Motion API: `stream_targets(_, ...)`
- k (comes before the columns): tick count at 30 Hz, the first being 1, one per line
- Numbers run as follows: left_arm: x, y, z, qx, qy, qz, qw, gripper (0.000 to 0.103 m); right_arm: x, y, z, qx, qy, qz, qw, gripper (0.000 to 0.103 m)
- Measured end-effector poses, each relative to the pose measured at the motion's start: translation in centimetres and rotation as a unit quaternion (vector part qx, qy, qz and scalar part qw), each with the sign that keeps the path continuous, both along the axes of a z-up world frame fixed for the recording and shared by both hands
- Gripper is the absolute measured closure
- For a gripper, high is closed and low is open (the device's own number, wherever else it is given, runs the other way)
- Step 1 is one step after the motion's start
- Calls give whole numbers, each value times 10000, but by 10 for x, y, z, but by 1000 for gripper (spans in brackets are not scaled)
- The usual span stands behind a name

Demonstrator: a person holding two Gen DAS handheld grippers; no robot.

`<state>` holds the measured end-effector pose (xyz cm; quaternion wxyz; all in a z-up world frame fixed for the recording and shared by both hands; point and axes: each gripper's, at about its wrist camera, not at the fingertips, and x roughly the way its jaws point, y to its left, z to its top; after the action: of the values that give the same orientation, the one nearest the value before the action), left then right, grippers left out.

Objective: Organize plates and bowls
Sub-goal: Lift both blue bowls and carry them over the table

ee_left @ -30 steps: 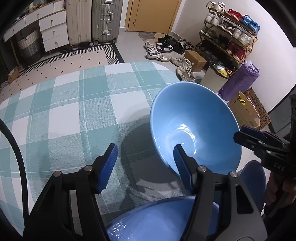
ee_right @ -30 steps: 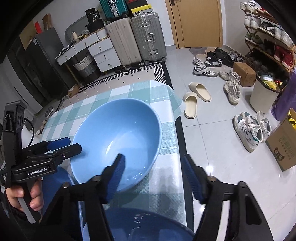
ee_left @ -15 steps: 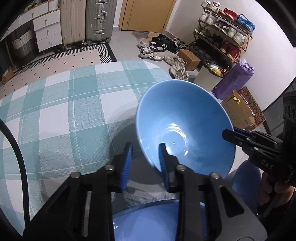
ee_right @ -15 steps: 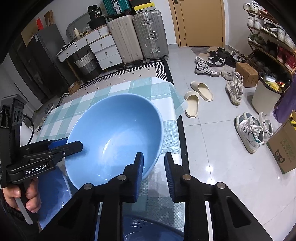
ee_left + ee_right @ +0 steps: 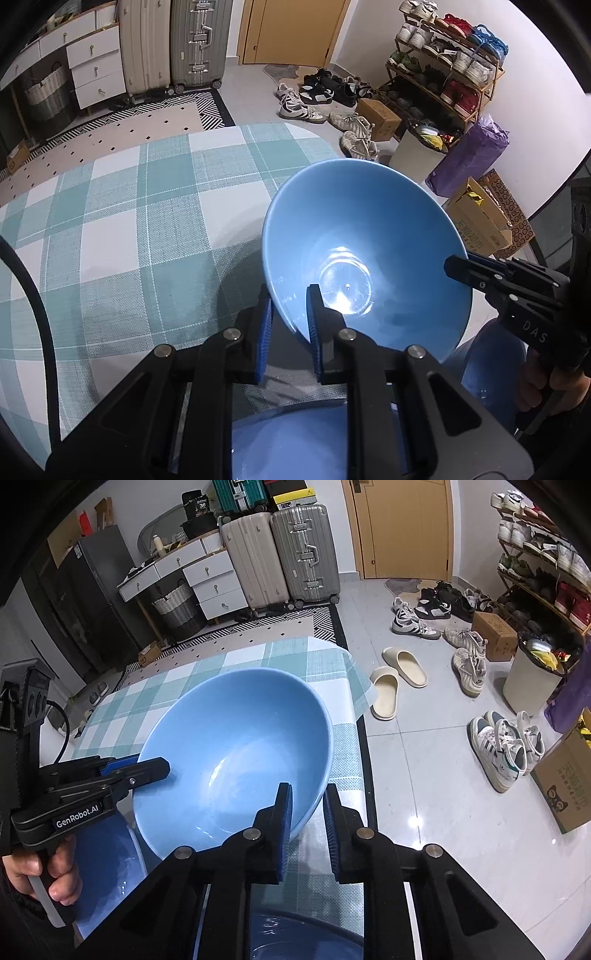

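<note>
A large light-blue bowl (image 5: 369, 251) is held tilted above the checked tablecloth (image 5: 110, 229). My left gripper (image 5: 290, 325) is shut on its near rim. My right gripper (image 5: 306, 819) is shut on the opposite rim of the same bowl (image 5: 236, 753). Each gripper shows in the other's view, the right one (image 5: 458, 267) at the bowl's right edge, the left one (image 5: 155, 770) at its left edge. A blue plate (image 5: 295, 443) lies below the left gripper. Another blue plate (image 5: 107, 867) lies under the bowl at the left.
The table edge (image 5: 360, 738) drops to a tiled floor with slippers (image 5: 388, 690) and shoes. A shoe rack (image 5: 443, 74), a bin (image 5: 532, 679), cardboard boxes and suitcases (image 5: 177, 40) stand around the room. A black cable (image 5: 33, 295) runs at the left.
Both grippers have gone from open to shut, each closing on a rim of the light-blue bowl. The bowl has risen and tilted a little.
</note>
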<state>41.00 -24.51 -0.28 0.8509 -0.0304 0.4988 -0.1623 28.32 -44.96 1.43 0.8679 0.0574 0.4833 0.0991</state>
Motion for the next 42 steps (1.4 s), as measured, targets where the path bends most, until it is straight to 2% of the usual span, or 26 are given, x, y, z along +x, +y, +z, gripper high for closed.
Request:
stream_targets(6, -2, 0, 5, -2, -81, -9, 10000, 88, -2, 0, 4, 1, -58, -19, 10000, 86)
stream_targets(16, -18, -5, 30, -1, -336, -57, 9994, 88, -14, -3, 22, -41, -280, -95, 9996, 86)
stream_targets(26, -42, -9, 64, -49, -574, -105, 9983, 88, -34, -6, 51, -84, -532, -137, 9985, 86)
stream_targets(42, -101, -2, 126, -130, -941, -133, 9954, 88, -79, 1, 105, -120, -956, -96, 9953, 86)
